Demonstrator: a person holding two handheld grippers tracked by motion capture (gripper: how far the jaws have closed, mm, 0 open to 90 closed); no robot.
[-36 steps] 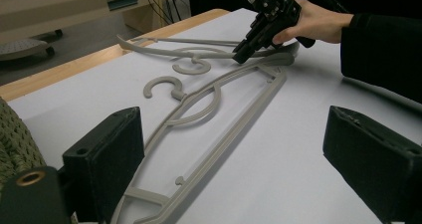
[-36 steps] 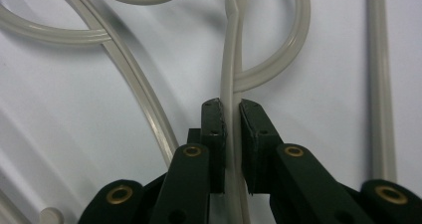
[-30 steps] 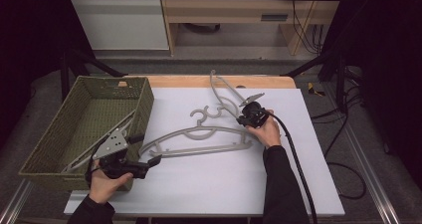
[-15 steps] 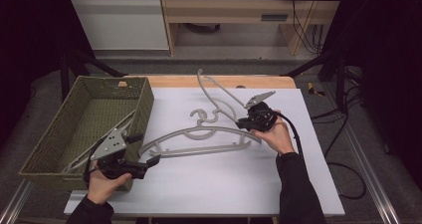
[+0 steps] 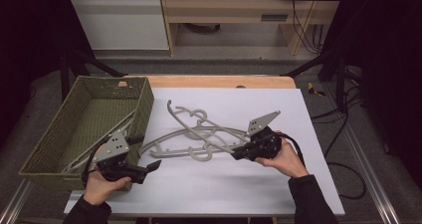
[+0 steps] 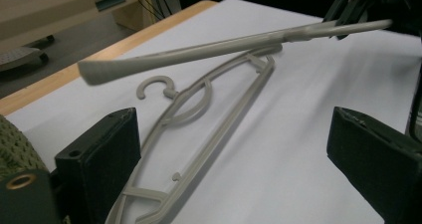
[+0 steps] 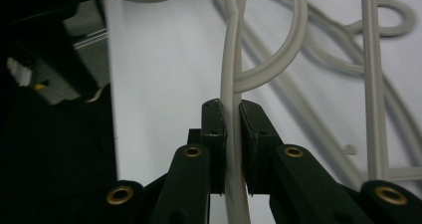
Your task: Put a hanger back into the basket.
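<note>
table: big white top with a wooden strip along the far edge, everything sits on this

basket: green woven one at the left side of the table, long and deep. looks like there's another grey hanger lying inside it, leaning along the near right wall, can't make out much more than that

flat hanger: pale grey plastic, lying flat on the white top just right of the basket, hook pointing to the far side. in the left gripper view it's right there between the jaws' line of sight, flat on the table, nobody touching it

lifted hanger: same grey plastic, this one's off the table and tilted, crossing over the flat one. hook end sticks out toward the basket side, the other end is in the right gripper. left gripper view shows it as a long bar hanging in the air above the flat hanger

right gripper: clamped tight on the lifted hanger, right gripper view shows both pads squeezing the thin bar with no gap. hand is near the middle right of the table

left gripper: jaws spread wide, nothing between them, held low just off the near right corner of the basket, aimed at the hangers
</note>
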